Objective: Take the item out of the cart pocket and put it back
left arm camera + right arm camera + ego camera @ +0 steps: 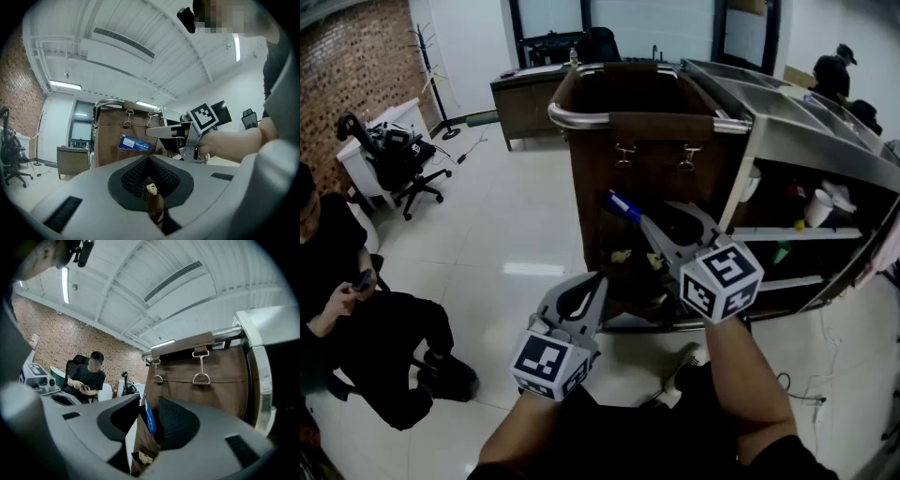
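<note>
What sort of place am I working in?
Likely an office: a brick wall, a swivel chair by a white desk, and a wooden desk behind the service cart.

Left of brown cart bag: open floor | right: steel shelves block | seated person far left, well apart

Bright office with a red brick wall along the left. Glossy white floor tiles reflect the strip lights on the white panelled ceiling. A black office chair stands at a white desk, and a coat stand stands near a wooden counter. A person in black sits at the left.
</note>
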`<action>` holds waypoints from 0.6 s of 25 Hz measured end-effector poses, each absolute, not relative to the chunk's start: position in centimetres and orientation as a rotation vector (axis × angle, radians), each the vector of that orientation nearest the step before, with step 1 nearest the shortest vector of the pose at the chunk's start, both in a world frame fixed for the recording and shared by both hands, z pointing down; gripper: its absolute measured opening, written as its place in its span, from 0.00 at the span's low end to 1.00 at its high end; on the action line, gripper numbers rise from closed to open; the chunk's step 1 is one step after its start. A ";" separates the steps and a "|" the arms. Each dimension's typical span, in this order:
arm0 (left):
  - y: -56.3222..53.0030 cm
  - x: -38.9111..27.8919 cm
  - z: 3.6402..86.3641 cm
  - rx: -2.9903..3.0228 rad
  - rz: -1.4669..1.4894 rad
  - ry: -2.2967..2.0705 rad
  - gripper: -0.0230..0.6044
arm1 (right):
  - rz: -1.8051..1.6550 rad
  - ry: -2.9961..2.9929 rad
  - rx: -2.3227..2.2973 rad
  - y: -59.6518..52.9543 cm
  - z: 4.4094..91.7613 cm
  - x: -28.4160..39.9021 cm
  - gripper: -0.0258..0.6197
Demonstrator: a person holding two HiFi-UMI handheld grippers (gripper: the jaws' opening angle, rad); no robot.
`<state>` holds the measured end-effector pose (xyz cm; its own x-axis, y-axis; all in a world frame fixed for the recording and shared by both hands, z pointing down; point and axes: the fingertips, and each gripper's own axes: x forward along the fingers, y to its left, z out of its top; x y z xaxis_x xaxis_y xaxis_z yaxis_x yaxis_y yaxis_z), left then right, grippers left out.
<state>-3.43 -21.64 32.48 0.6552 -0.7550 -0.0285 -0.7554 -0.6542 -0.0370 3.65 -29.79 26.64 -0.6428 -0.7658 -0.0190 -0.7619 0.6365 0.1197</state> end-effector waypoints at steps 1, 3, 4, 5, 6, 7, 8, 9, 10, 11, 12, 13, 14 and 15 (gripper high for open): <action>-21.7 -3.4 32.6 -2.816 0.017 1.286 0.04 | -0.171 -2.800 1.314 -30.3 26.9 3.5 0.27; -21.7 -3.4 32.7 -2.816 0.016 1.285 0.04 | -0.157 -2.773 1.313 -31.2 27.6 3.1 0.27; -21.7 -3.4 32.8 -2.817 0.014 1.283 0.04 | -0.154 -2.759 1.311 -31.5 28.0 2.8 0.27; -21.7 -3.4 32.9 -2.817 0.012 1.281 0.04 | -0.153 -2.745 1.307 -31.8 28.4 2.6 0.27; -21.7 -3.3 32.9 -2.819 0.009 1.278 0.04 | -0.151 -2.735 1.304 -32.0 28.8 2.4 0.27; -21.7 -3.3 32.9 -2.822 0.006 1.276 0.04 | -0.148 -2.728 1.301 -32.2 29.1 2.3 0.27; -21.7 -3.4 32.9 -2.823 0.006 1.275 0.04 | -0.147 -2.720 1.299 -32.4 29.5 2.1 0.27; -21.8 -3.4 32.8 -2.823 0.013 1.275 0.04 | -0.146 -2.709 1.296 -32.5 29.8 2.0 0.27; -21.8 -3.4 32.8 -2.823 0.023 1.274 0.04 | -0.144 -2.698 1.292 -32.7 30.1 1.8 0.27; -21.8 -3.4 32.8 -2.823 0.031 1.271 0.04 | -0.140 -2.688 1.286 -32.9 30.4 1.7 0.27; -21.8 -3.4 32.8 -2.822 0.030 1.267 0.04 | -0.137 -2.683 1.279 -33.0 30.6 1.5 0.27; -21.7 -3.4 32.8 -2.823 0.023 1.264 0.04 | -0.135 -2.682 1.273 -33.1 30.8 1.4 0.27; -21.7 -3.4 32.9 -2.828 0.014 1.264 0.04 | -0.134 -2.684 1.268 -33.1 30.8 1.3 0.27; -21.6 -3.3 33.1 -2.835 0.004 1.264 0.04 | -0.132 -2.689 1.262 -33.1 30.8 1.2 0.25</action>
